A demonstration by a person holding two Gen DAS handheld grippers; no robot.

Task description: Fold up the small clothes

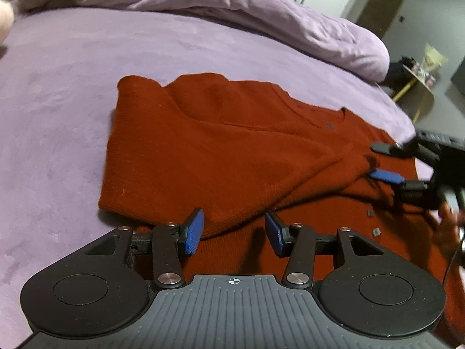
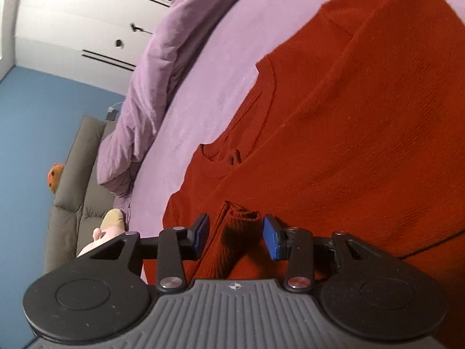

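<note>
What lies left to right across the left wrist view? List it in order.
Pink plush toy → red cardigan → right gripper → small yellow-legged side table.

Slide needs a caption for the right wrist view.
Right hand-held gripper, jaws open, straddles a sleeve cuff of the red sweater on a purple bed.
</note>
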